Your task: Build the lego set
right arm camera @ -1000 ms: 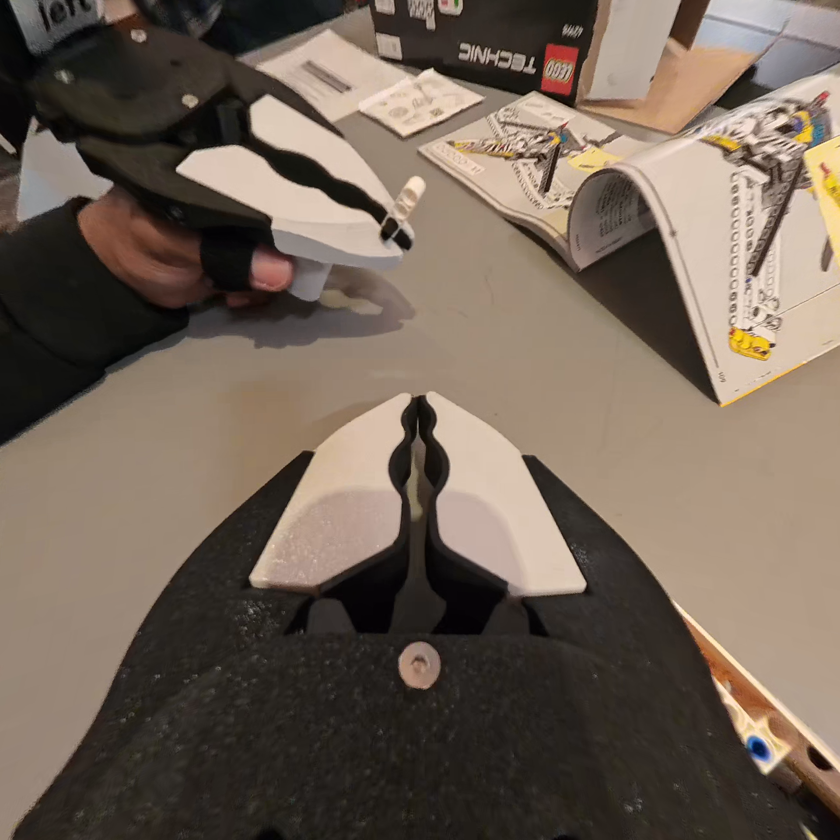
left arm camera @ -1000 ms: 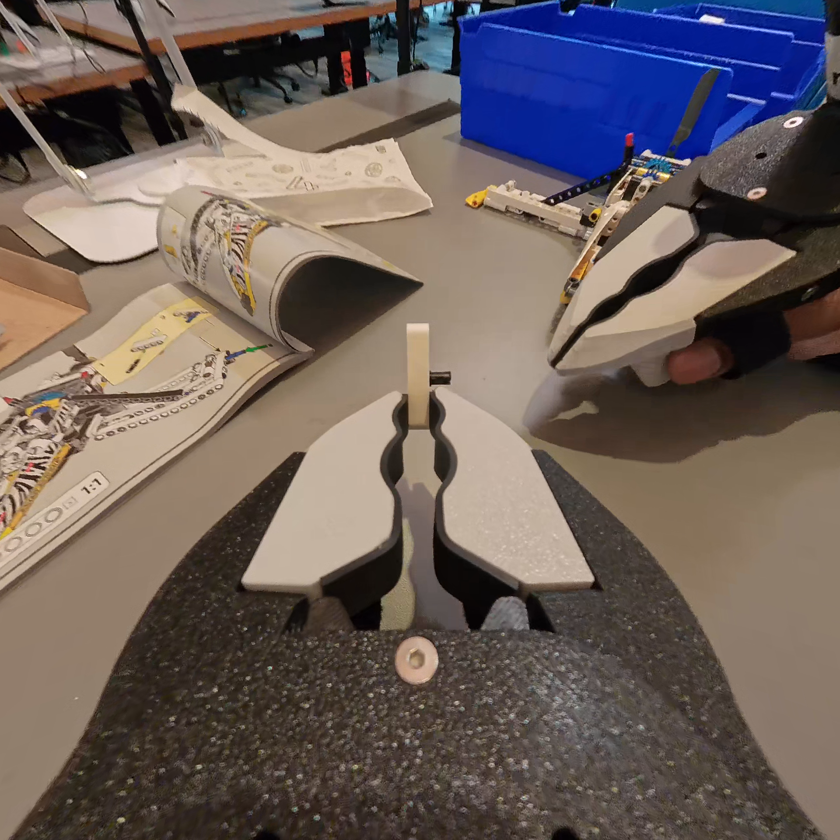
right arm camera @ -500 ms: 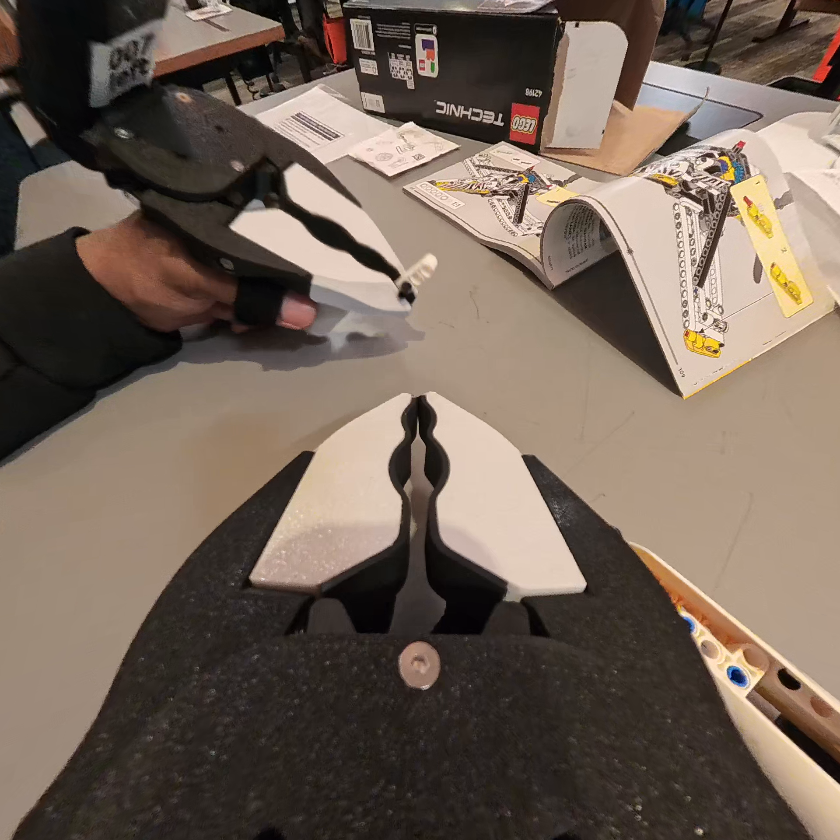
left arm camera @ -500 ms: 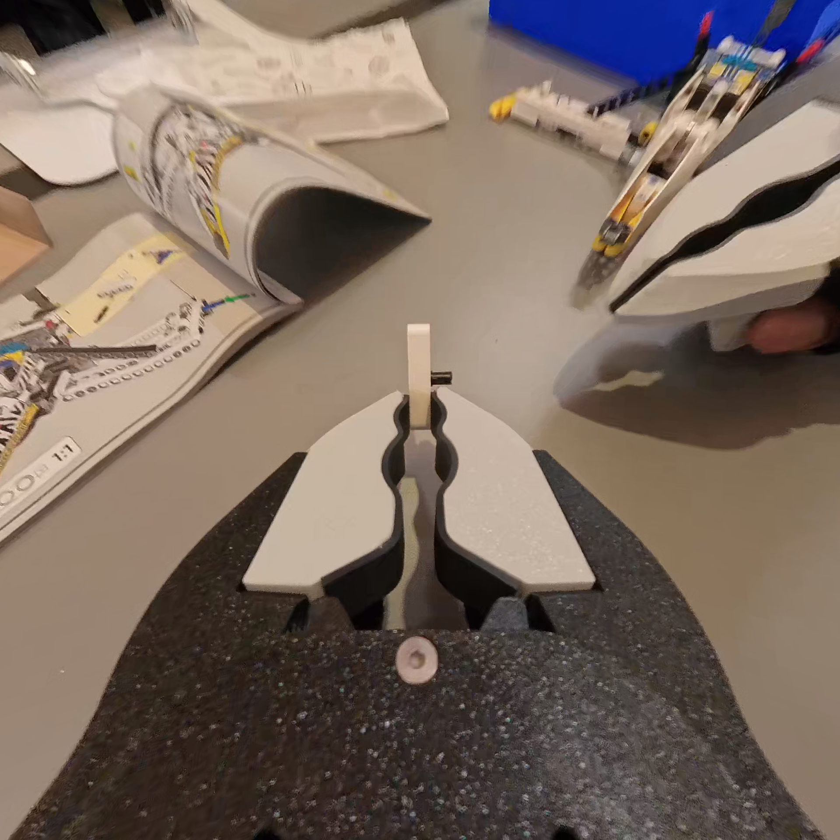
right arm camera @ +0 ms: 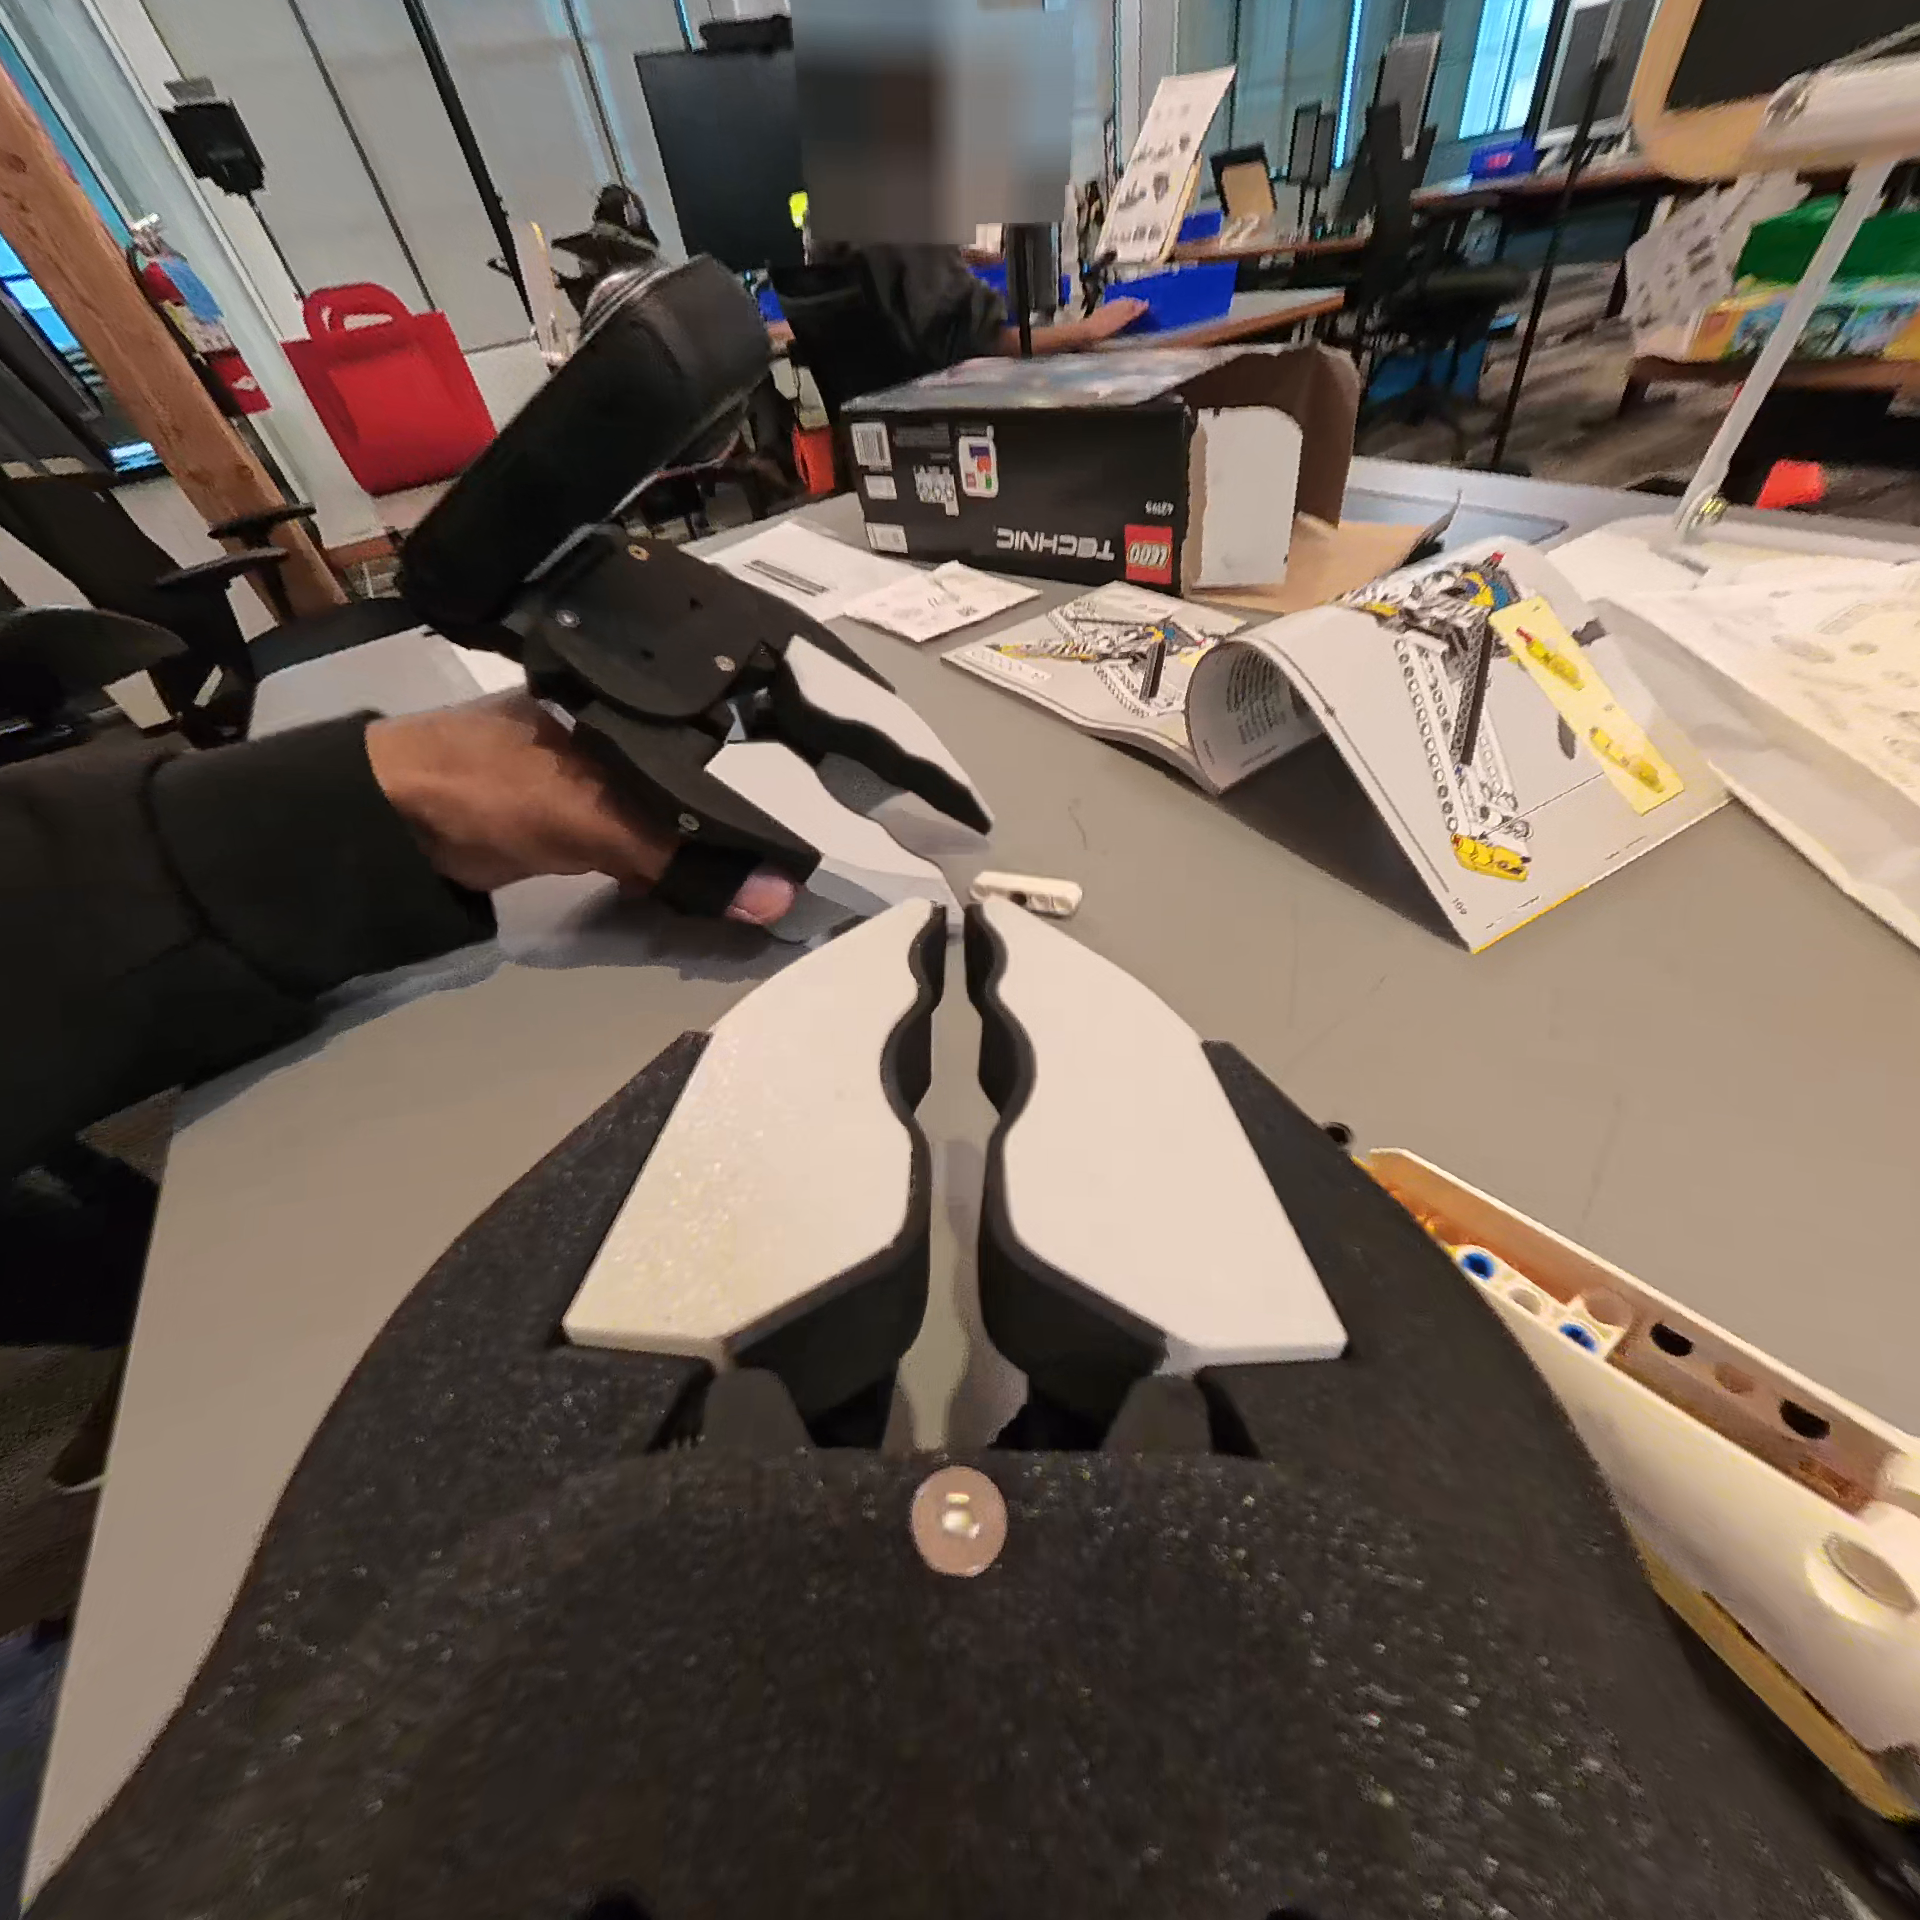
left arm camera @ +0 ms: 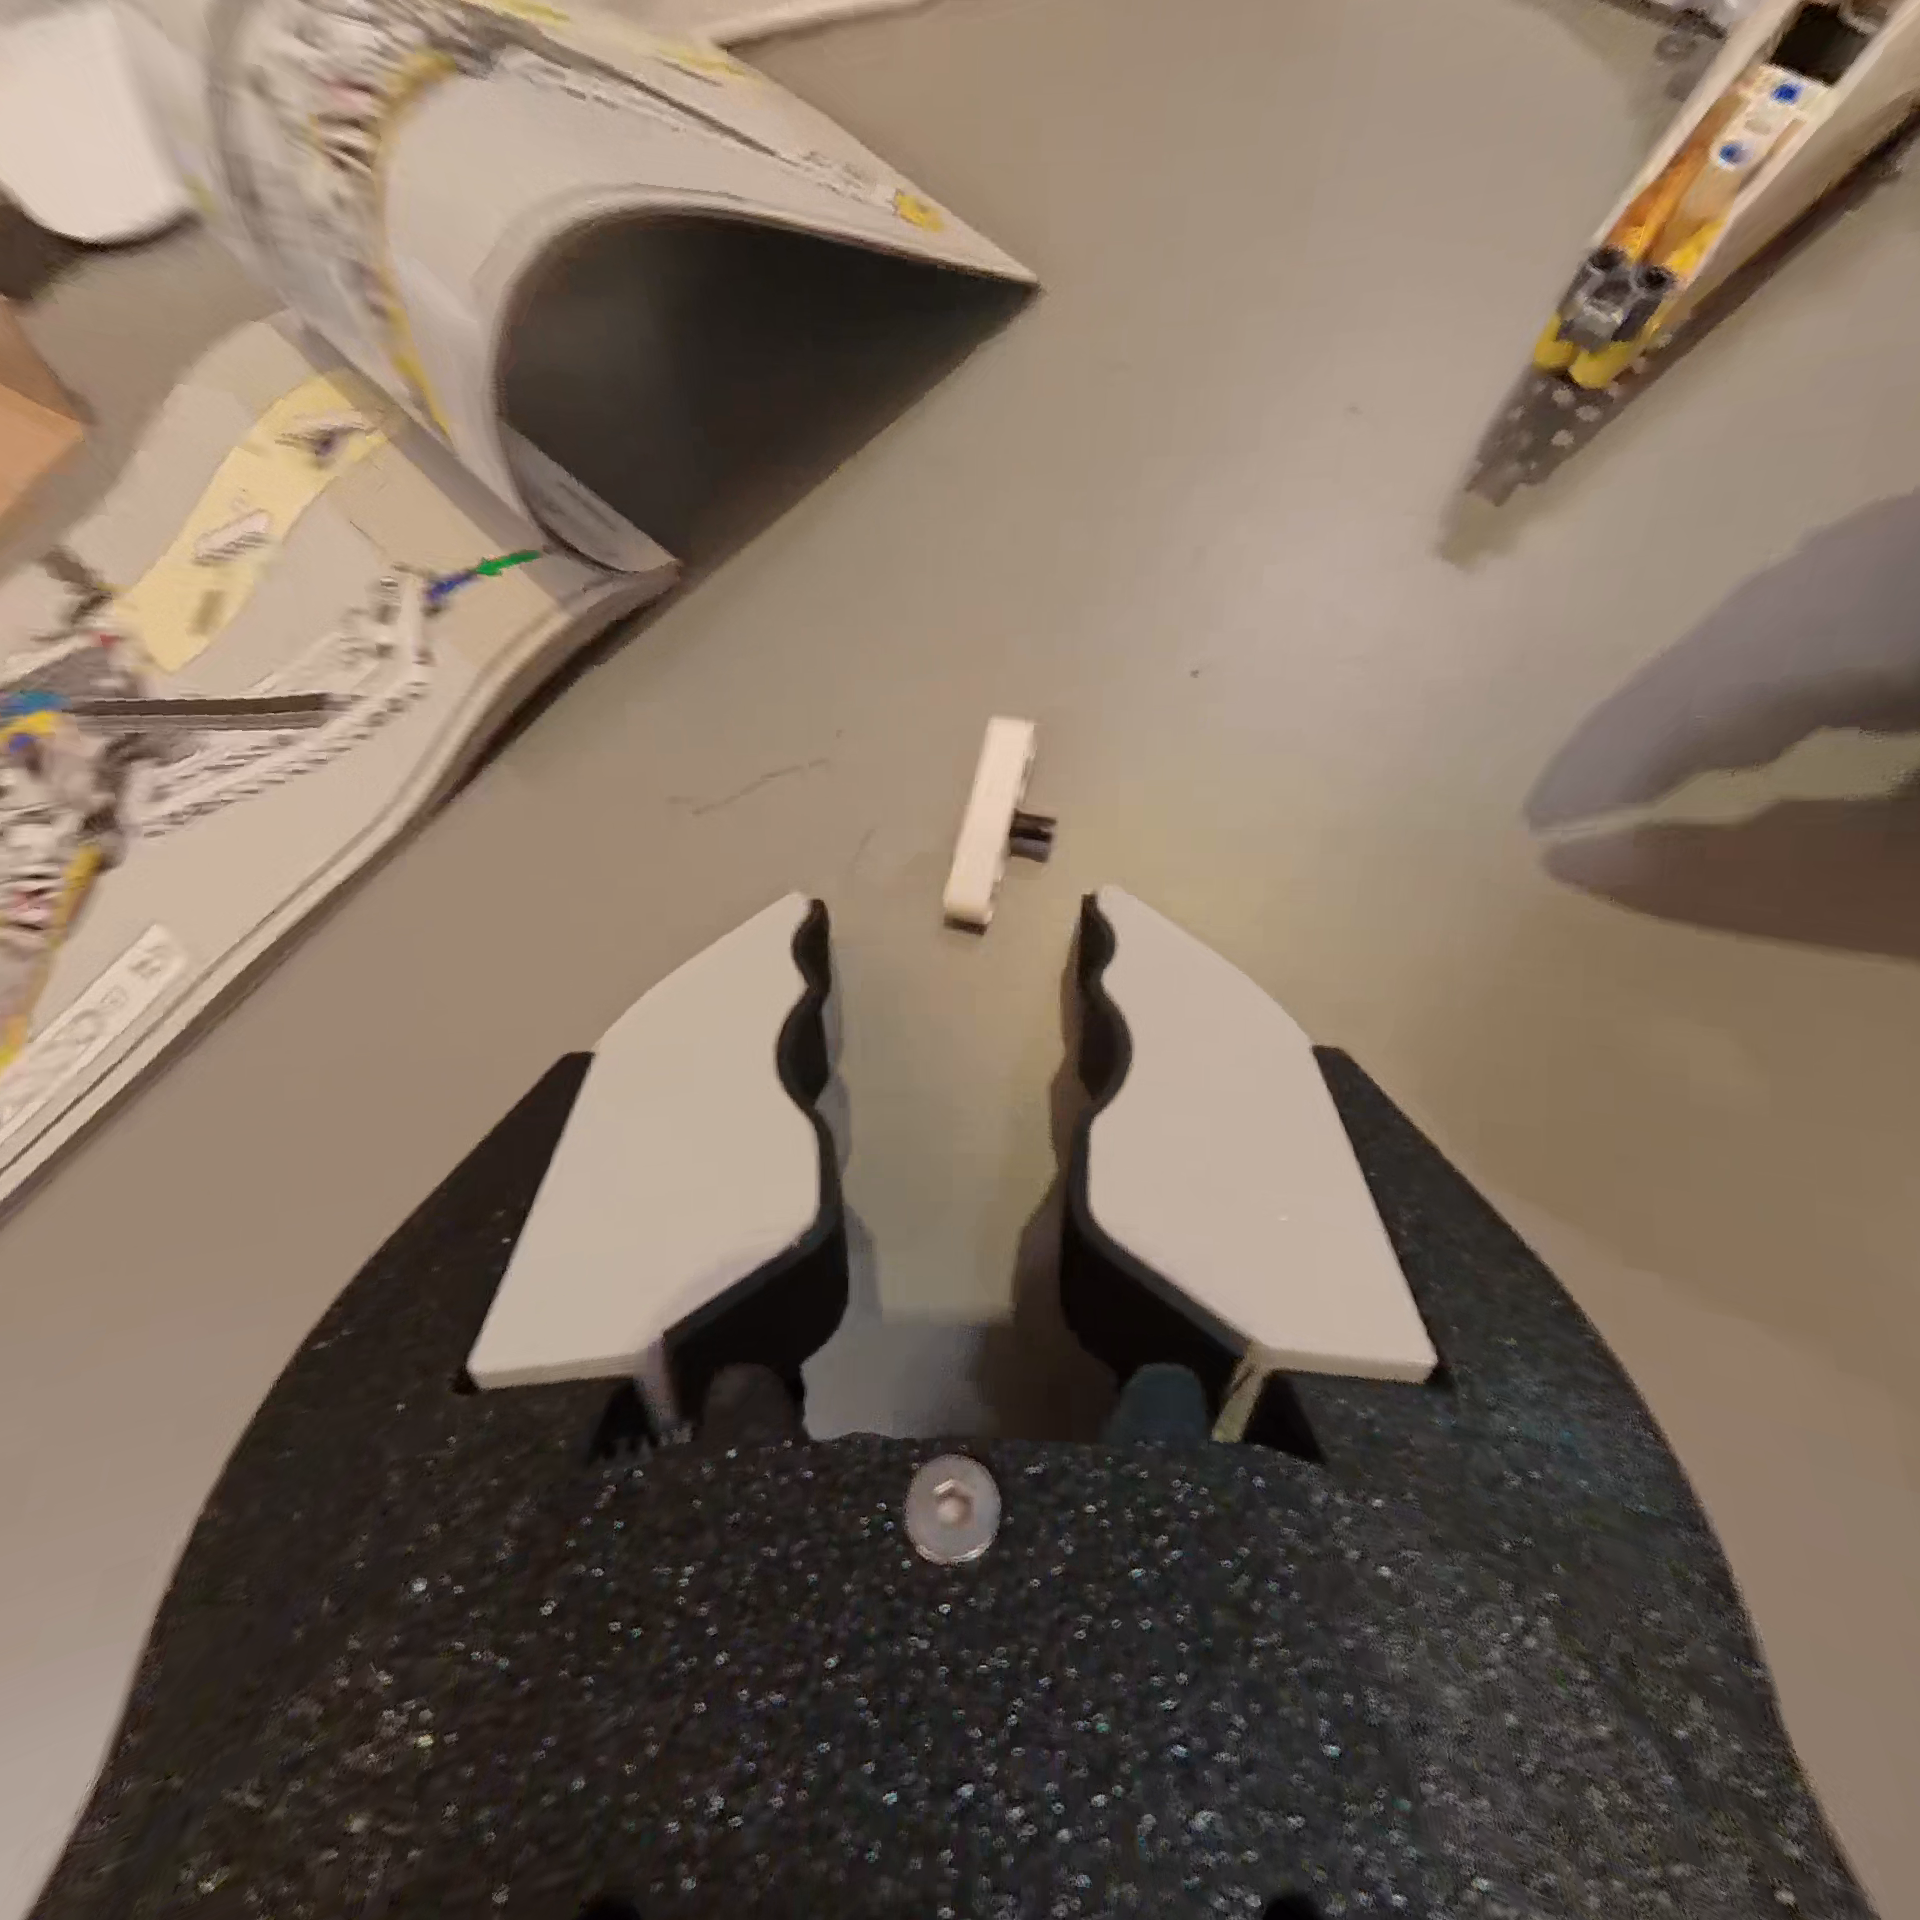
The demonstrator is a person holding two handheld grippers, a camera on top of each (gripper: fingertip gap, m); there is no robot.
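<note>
My left tongs stand open and empty; the small white beam with its black pin lies on the desk just beyond their tips, touching neither. My right tongs are closed on nothing, just beside that beam, so I judge any regrasp should come square across its flat sides.

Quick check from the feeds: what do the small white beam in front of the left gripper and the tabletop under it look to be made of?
White beam: looks like moulded hard plastic, smooth and slightly glossy, with rounded ends and a short black pin through its side. Tabletop: flat grey, matte, probably laminate or painted board; it shows fine scratches and only a dull sheen.
</note>
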